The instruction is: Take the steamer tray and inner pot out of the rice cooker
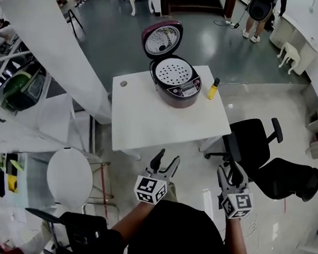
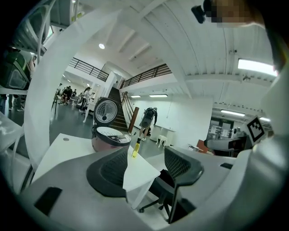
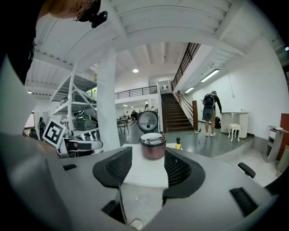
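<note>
We hold both claws short of the white bench (image 1: 148,124), out over the floor. Our left claw (image 1: 169,156) is spread wide with nothing between its jaws. Our right claw (image 1: 229,169) is likewise spread and empty.

The maroon rice cooker (image 1: 178,87) stands well ahead of both claws, on the far part of the bench. It is a little left of where the left claw points and nearly straight ahead of the right claw. Its lid (image 1: 162,39) stands open, tipped back away from the claws. The perforated steamer tray (image 1: 172,71) sits in the cooker's mouth; we cannot make out the inner pot beneath it.

A small yellow bottle (image 1: 213,88) stands just beside the cooker, on the right claw's side. A black office chair (image 1: 252,141) is near the right claw, just off the bench's near corner. A round white stool (image 1: 69,176) stands out beyond the left claw's outer side. Far beyond the bench stands a person (image 1: 261,2) with a backpack.
</note>
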Available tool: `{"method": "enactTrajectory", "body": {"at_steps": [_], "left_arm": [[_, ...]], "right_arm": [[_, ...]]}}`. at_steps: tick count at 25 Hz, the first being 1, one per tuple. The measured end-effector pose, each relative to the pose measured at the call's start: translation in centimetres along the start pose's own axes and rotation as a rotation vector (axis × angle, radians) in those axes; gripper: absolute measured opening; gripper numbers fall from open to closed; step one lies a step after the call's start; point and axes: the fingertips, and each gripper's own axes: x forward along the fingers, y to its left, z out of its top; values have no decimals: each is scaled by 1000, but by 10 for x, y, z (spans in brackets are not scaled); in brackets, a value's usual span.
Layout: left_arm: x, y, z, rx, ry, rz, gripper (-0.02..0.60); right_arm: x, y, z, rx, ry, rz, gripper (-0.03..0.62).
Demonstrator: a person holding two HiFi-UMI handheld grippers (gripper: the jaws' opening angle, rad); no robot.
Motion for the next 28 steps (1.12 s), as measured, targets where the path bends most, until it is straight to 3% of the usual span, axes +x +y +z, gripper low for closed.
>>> {"method": "enactTrajectory", "body": {"at_steps": [7, 16, 24, 28], "left_arm": [[58, 57, 37, -49, 35, -21, 242], [107, 122, 70, -119, 16, -30, 242], [126, 154, 79, -132, 24, 1, 244], [135, 166, 79, -143, 33, 27, 244]], "right_arm": [[96, 0, 30, -11, 26, 10, 210], [176, 6, 31, -44, 112, -3, 210], [232, 47, 44, -52, 146, 137, 210], [250, 57, 49, -174, 179, 188, 210]]}}
